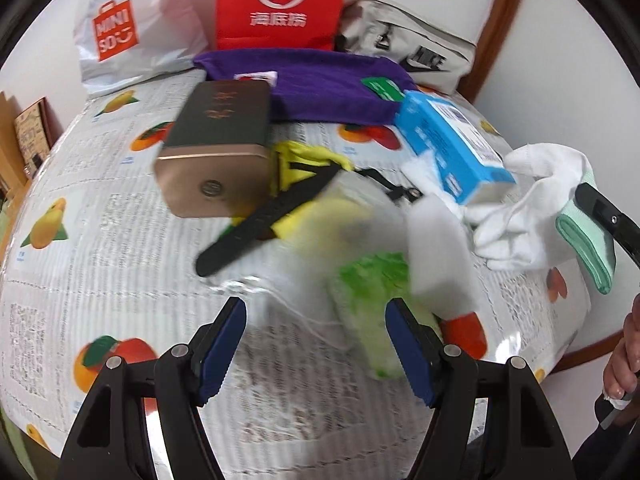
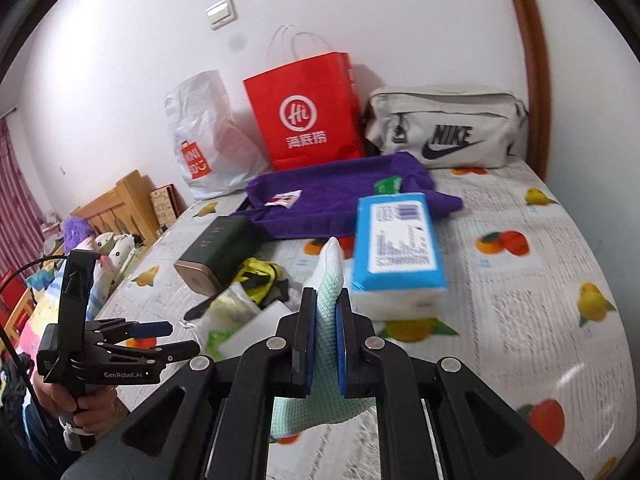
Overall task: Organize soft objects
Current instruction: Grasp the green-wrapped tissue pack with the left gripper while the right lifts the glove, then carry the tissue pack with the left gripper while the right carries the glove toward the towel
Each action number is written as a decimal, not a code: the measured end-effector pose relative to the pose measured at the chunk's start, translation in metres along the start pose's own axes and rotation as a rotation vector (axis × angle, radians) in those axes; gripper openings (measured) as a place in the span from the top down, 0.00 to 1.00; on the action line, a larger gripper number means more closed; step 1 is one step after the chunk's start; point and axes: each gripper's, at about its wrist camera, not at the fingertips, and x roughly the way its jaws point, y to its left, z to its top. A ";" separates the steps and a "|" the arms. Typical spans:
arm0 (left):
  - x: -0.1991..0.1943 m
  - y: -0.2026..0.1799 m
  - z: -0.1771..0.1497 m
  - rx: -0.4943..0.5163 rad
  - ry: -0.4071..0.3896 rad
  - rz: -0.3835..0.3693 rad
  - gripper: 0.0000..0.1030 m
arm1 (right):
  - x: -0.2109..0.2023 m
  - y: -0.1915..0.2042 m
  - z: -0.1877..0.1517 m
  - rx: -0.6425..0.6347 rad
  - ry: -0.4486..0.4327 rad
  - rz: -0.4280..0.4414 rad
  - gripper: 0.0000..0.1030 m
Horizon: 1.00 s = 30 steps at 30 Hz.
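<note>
Right tongs [image 2: 325,320] grip a white-and-mint sock [image 2: 329,280], pinched upright between their pads. Left tongs [image 1: 316,344] hover released over the bed [image 1: 100,240], clutter just ahead.

Evenly and brightly lit, soft indoor light with no single source in view. Only faint shadows: a soft one on the white wall [image 2: 360,20] behind the red paper bag [image 2: 304,112], another under the blue box [image 2: 396,240]. Mild glare on the glossy fruit-print table cover [image 1: 100,240], strongest along its near right edge in the left wrist view. Strong fisheye bending throughout, with straight edges bowed and black vignette at every corner. Motion blur over the middle of the left wrist view, smearing the clear plastic pouch [image 1: 320,240] and the white sponge block [image 1: 436,256]; printed cover text also smeared on the right in the right wrist view. Far bags fairly sharp.
</note>
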 end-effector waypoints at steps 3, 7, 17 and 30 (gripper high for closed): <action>0.004 -0.013 -0.004 0.023 0.020 -0.013 0.32 | -0.006 -0.008 -0.007 0.014 -0.001 0.004 0.91; 0.011 -0.027 -0.008 0.053 0.038 -0.019 0.29 | -0.006 -0.010 -0.017 0.007 0.015 0.009 0.91; 0.034 -0.052 -0.012 0.093 0.083 0.027 0.24 | 0.021 -0.026 -0.040 0.060 0.109 0.031 0.91; 0.014 -0.005 -0.020 0.015 0.033 0.027 0.46 | 0.044 -0.031 -0.070 0.014 0.218 -0.106 0.45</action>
